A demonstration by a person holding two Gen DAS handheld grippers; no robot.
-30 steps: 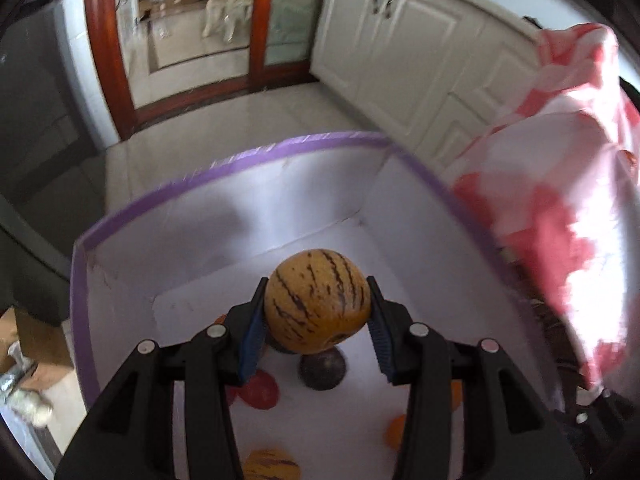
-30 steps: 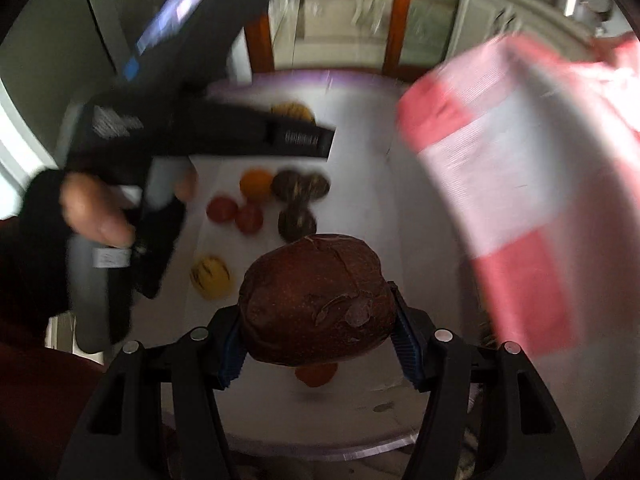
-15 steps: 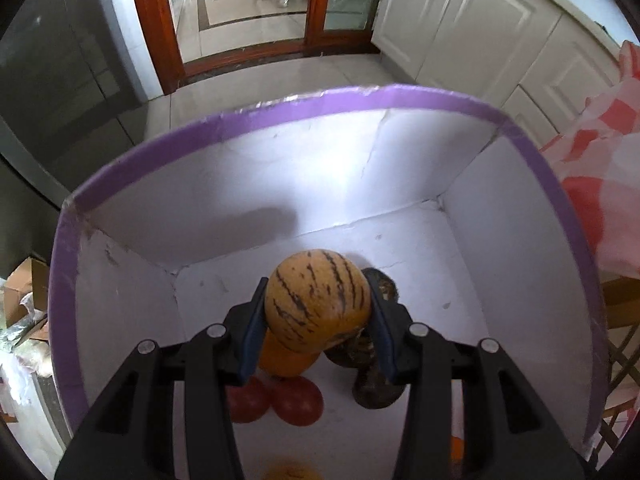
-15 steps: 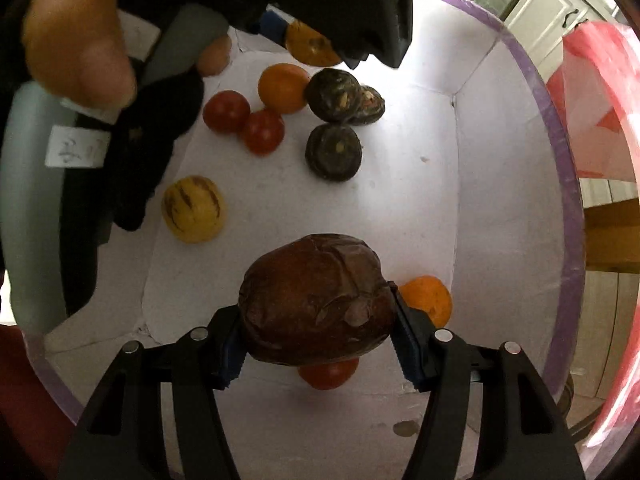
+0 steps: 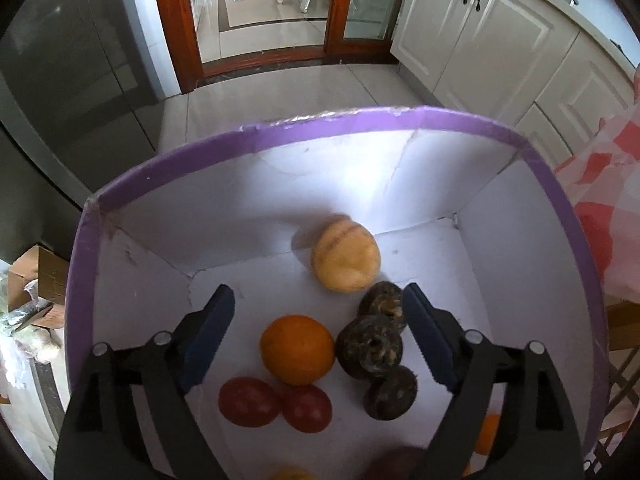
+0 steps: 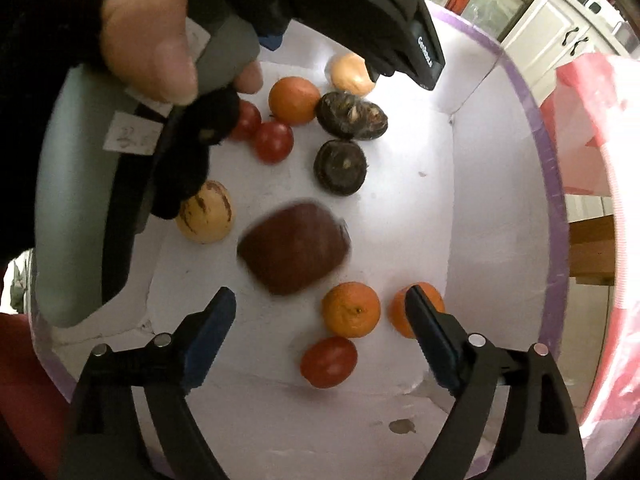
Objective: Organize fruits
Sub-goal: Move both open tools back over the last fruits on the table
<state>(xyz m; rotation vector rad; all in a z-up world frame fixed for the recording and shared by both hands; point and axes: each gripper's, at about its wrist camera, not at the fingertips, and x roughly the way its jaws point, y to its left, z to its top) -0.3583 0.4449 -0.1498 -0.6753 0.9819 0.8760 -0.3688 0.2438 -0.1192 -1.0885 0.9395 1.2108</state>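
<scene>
Both grippers hang over a white box with a purple rim (image 5: 340, 124). My left gripper (image 5: 318, 310) is open and empty; a yellow striped melon (image 5: 346, 256), blurred, lies apart from it by the far wall. My right gripper (image 6: 320, 312) is open and empty; a dark brown fruit (image 6: 294, 248), blurred, lies on the box floor beyond the fingers. The box (image 6: 554, 208) also holds oranges (image 6: 351, 310), tomatoes (image 6: 328, 361), dark round fruits (image 6: 340, 166) and a second striped melon (image 6: 208, 214).
The gloved hand with the left gripper's handle (image 6: 132, 128) fills the right wrist view's upper left. A red and white checked bag (image 5: 604, 208) lies right of the box. White cabinets (image 5: 500, 36) and a wooden door frame (image 5: 176, 28) stand beyond.
Both grippers have opened. The striped melon has left the left gripper and lies by the far wall; the brown fruit has left the right gripper and lies on the box floor.
</scene>
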